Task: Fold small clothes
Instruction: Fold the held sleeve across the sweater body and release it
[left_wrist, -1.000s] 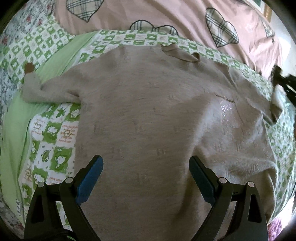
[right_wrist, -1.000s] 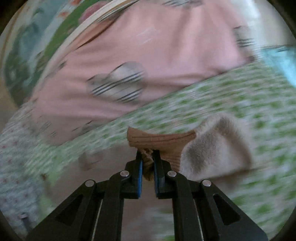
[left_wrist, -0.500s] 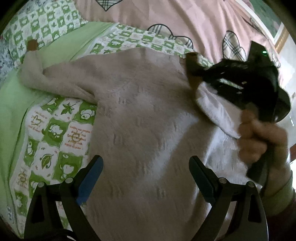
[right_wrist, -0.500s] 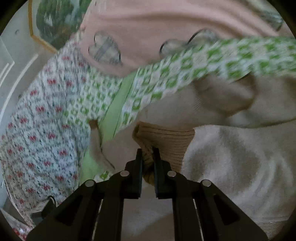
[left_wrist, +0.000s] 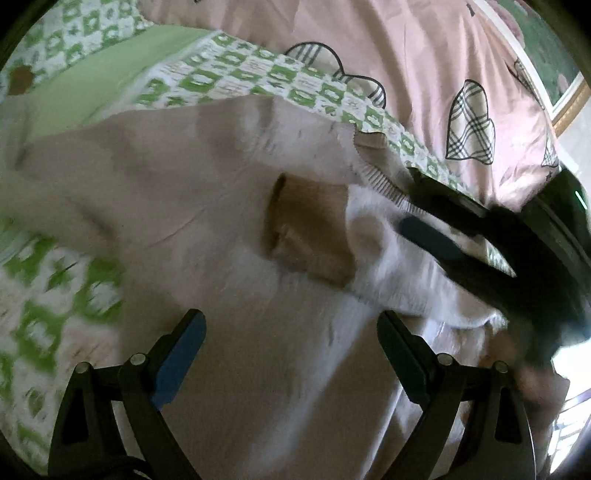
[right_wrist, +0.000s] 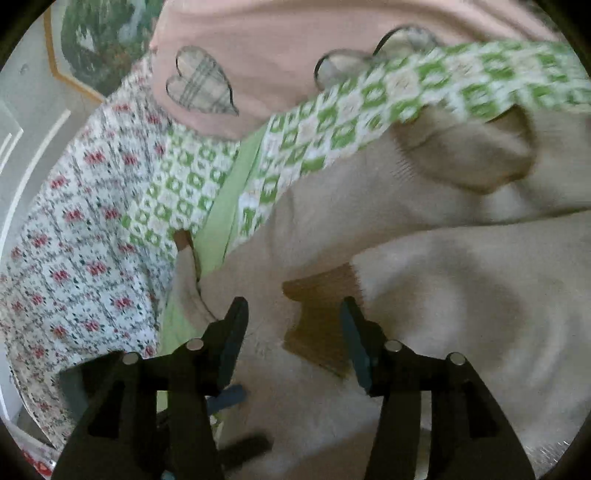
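Observation:
A beige knit sweater (left_wrist: 192, 221) lies spread on the bed. Its right sleeve is folded across the chest, and the brown ribbed cuff (left_wrist: 310, 236) rests on the body. My left gripper (left_wrist: 291, 339) is open and empty, low over the sweater's lower body. My right gripper (right_wrist: 293, 317) is open just above the cuff (right_wrist: 321, 321), which lies between its fingers but is not clamped. The right gripper also shows in the left wrist view (left_wrist: 461, 236) at the right, over the folded sleeve. The other sleeve (right_wrist: 188, 284) stretches out to the left.
A green-and-white checked quilt (left_wrist: 229, 74) with a plain green band (left_wrist: 99, 85) lies under the sweater. A pink blanket with plaid hearts (left_wrist: 424, 59) is beyond it. A floral sheet (right_wrist: 74, 229) lies left. A framed picture (right_wrist: 96, 40) hangs on the wall.
My right gripper carried the cuff over the sweater's chest, then opened and let it go. The left gripper stayed open and shifted a little closer.

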